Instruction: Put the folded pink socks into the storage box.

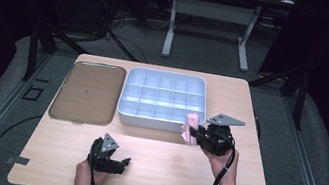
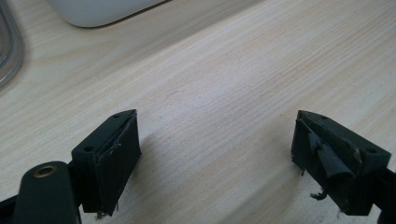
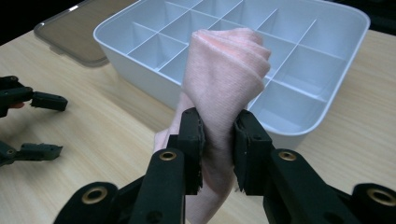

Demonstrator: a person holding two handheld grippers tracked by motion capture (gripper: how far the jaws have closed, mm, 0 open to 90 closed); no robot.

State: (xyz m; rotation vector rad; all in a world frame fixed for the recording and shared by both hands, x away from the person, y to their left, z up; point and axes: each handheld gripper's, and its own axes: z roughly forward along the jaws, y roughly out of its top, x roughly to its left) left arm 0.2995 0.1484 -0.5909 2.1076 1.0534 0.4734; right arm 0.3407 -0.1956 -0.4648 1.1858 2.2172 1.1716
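Pink cloth up, right claw clamped!
My right claw [image 3: 218, 140] pinched the folded pink cloth [image 3: 224, 70] beside the white divided plastic tray [image 3: 327, 28]; my left claw [image 2: 215, 154] gaped wide over the wooden bench [image 2: 224, 84].

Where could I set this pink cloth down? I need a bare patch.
Free: the divided bin's compartments and the table between both grippers. Crowded: by the right gripper holding the cloth at the bin's corner; the lid covers the left.

Brown flat lid [image 1: 86, 92] left of tray, wooden table [image 1: 159, 173], 2nd table's legs [image 1: 170, 27] behind
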